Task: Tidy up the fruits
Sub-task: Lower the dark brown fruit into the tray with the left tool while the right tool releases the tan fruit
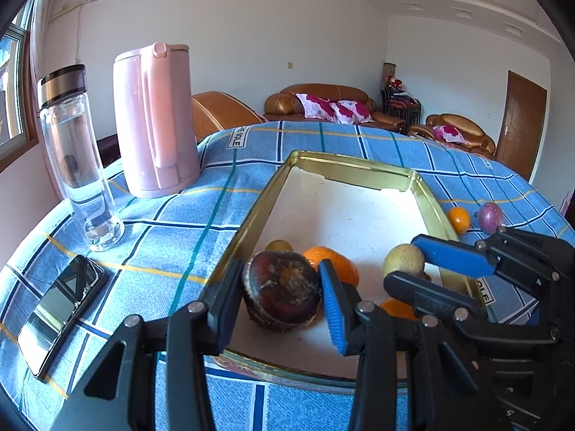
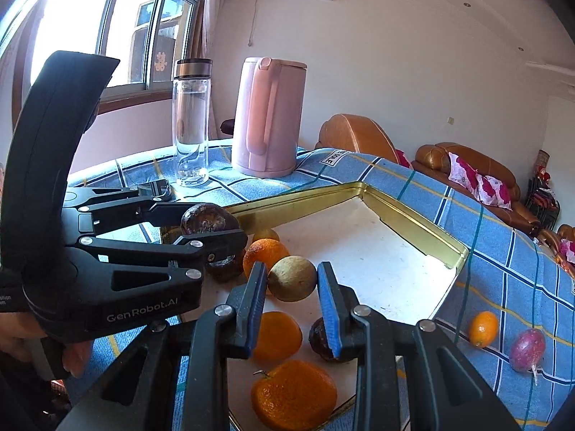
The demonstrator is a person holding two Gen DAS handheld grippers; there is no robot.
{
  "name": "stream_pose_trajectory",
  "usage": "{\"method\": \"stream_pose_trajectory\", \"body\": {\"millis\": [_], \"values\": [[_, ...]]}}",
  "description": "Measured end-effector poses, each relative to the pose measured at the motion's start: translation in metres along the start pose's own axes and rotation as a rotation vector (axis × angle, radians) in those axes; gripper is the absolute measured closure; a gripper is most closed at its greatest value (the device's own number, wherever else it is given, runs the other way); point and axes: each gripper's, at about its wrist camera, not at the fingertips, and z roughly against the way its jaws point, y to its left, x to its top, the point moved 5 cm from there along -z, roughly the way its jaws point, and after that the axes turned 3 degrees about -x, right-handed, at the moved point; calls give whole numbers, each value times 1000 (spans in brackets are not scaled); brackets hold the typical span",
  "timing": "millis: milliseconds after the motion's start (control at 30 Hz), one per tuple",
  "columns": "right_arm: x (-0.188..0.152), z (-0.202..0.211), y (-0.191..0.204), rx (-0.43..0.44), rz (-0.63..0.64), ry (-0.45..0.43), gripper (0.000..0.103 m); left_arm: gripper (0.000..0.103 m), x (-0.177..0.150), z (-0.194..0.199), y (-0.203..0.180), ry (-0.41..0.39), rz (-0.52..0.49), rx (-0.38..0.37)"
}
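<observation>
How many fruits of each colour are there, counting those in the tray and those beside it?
Orange fruit: 4
Dark brown fruit: 2
Yellow-green fruit: 2
Purple fruit: 1
Total: 9

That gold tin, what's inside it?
Inside the gold tin: three oranges, a greenish-brown fruit, a dark fruit in the left tool, another dark one. A small fruit behind is mostly covered.

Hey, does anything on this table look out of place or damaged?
Two fruits sit outside the tray, on the cloth to its right: a small orange one and a purple one. The phone looks cracked.
</observation>
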Motion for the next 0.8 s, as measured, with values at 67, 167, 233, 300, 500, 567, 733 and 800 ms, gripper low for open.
{"method": "stream_pose_trajectory", "body": {"millis": [67, 167, 233, 300, 500, 567, 733, 800], "values": [[-1, -2, 1, 3, 2, 8, 72, 60, -1, -1, 0, 10, 0, -4], [-1, -5, 2, 12, 4, 23, 72, 60, -1, -3, 1, 22, 3, -8], [-2, -7, 3, 15, 7, 33, 72, 60, -2, -4, 2, 27, 5, -9], [-3, -9, 4, 19, 8, 43, 72, 60, -3, -4, 2, 31, 3, -11], [-3, -11, 6, 28, 16, 53, 72, 59, -2, -5, 2, 35, 4, -7], [-3, -12, 7, 35, 15, 59, 71, 59, -3, -5, 4, 36, 7, 1], [-3, -8, 2, 27, -5, 44, 56, 53, -3, 0, 7, 20, 13, 28], [-4, -4, -1, 15, -14, 34, 52, 43, -3, 3, 7, 11, 24, 32]]}}
